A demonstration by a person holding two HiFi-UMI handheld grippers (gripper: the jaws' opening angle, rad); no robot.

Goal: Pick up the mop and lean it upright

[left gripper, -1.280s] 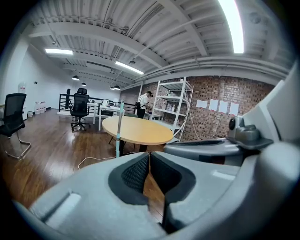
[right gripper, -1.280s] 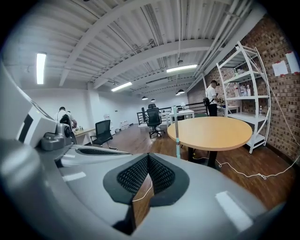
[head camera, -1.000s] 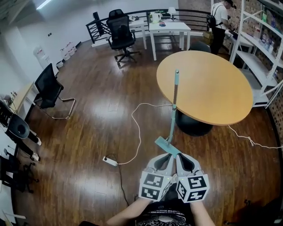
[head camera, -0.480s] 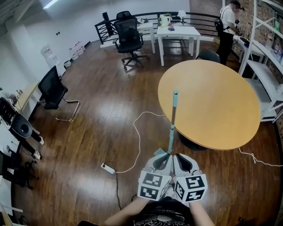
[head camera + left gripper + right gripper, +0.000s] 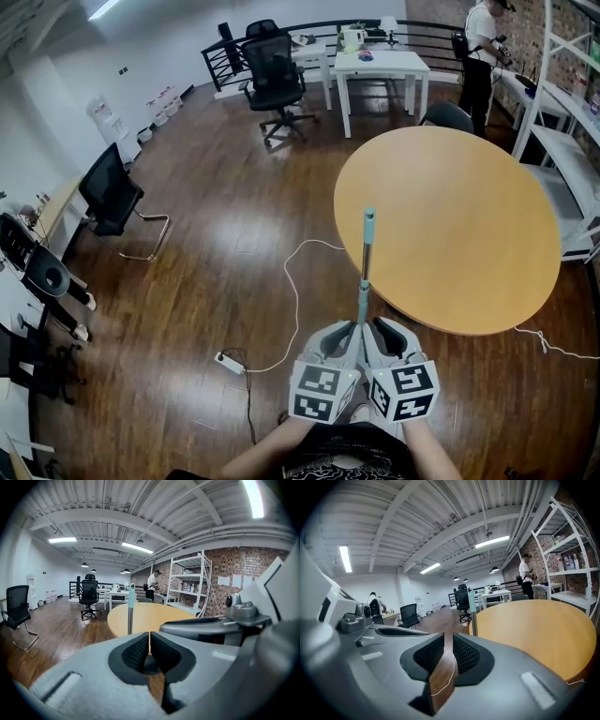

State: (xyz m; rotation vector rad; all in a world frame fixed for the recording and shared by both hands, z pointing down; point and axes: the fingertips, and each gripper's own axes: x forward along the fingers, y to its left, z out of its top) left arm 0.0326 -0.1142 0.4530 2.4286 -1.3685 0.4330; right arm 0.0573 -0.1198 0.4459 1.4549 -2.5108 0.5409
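The mop (image 5: 365, 264) stands nearly upright, its grey pole with a teal grip resting against the near edge of the round wooden table (image 5: 450, 211). Its head is hidden behind my grippers. Both grippers sit side by side just below the pole's foot. My left gripper (image 5: 343, 331) is shut with nothing in it; the pole (image 5: 130, 616) rises just beyond its tips (image 5: 149, 637). My right gripper (image 5: 384, 329) has its jaws opening, and only floor shows through the gap (image 5: 448, 639). The pole (image 5: 473, 609) stands apart, beyond its right jaw.
A white cable (image 5: 293, 281) runs across the wooden floor to a power strip (image 5: 231, 362) left of the grippers. Black office chairs (image 5: 278, 80) (image 5: 111, 192) and a white desk (image 5: 380, 64) stand further off. A person (image 5: 481, 47) is by the shelving rack (image 5: 572, 112).
A second ago the mop's teal head lay on the floor before the jaws and the pole tilted. Now the pole stands straighter against the table and the head is hidden behind the grippers.
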